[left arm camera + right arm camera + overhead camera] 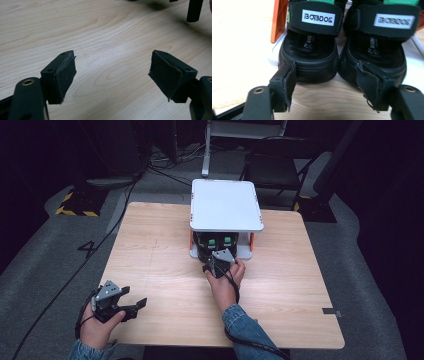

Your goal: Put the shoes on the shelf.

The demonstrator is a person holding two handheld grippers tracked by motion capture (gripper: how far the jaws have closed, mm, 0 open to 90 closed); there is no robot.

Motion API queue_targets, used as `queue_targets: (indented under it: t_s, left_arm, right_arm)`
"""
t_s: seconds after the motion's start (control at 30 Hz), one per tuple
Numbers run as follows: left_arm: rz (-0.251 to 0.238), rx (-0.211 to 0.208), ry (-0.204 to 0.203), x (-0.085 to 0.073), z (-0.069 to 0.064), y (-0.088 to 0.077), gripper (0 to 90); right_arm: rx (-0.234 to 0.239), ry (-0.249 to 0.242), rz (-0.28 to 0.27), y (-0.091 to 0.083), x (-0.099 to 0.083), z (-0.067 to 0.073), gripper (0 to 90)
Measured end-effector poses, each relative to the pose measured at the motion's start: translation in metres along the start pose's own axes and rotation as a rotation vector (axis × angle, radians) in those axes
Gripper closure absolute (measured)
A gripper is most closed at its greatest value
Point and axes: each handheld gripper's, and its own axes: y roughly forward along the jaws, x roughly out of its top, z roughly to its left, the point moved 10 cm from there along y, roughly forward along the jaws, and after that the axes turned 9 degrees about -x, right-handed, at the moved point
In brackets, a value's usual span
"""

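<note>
The left gripper [131, 306] rests at the tabletop's [160, 250] near left corner, fingers [63, 77] spread over bare wood. The right gripper [329, 87] faces a white rack [226, 205], fingers [288, 85] spread around the heel of the left black sandal [310, 57]; its partner [378, 50] stands just beside.

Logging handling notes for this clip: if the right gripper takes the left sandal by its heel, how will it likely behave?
The left sandal looks light, and its thick ribbed heel rim probably stays fairly stiff under the pads. The matte rubber should grip, not slip. Its strap looks softer and may flex. Pulled, it would likely slide off the rack and nudge the right sandal beside it.
</note>
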Motion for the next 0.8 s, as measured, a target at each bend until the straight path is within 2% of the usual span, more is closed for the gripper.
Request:
queue_targets:
  t_s: [0.17, 0.33, 0.47, 0.6, 0.7, 0.8]
  left_arm:
    - [0.001, -0.003, 0.004, 0.0, -0.002, 0.001, 21.3]
    - [0.004, -0.004, 0.005, 0.0, -0.002, 0.002, 21.3]
    - [0.005, -0.002, 0.003, -0.001, -0.001, 0.001, 21.3]
    - [0.001, 0.001, -0.001, -0.001, 0.0, 0.0, 21.3]
    - [0.0, 0.002, -0.003, -0.002, 0.001, -0.001, 21.2]
    - [0.001, 0.005, -0.007, -0.003, 0.002, -0.002, 21.2]
  right_arm:
    - [0.013, 0.013, 0.006, 0.004, 0.002, 0.001, 37.4]
    - [0.026, 0.028, -0.011, 0.016, 0.006, 0.001, 38.2]
    - [0.029, 0.005, -0.017, 0.026, 0.011, 0.004, 39.3]
    - [0.047, 0.014, -0.018, 0.035, 0.018, 0.008, 39.4]
    - [0.05, 0.02, -0.011, 0.037, 0.021, 0.005, 40.4]
    - [0.024, 0.038, -0.009, 0.038, 0.022, -0.004, 40.6]
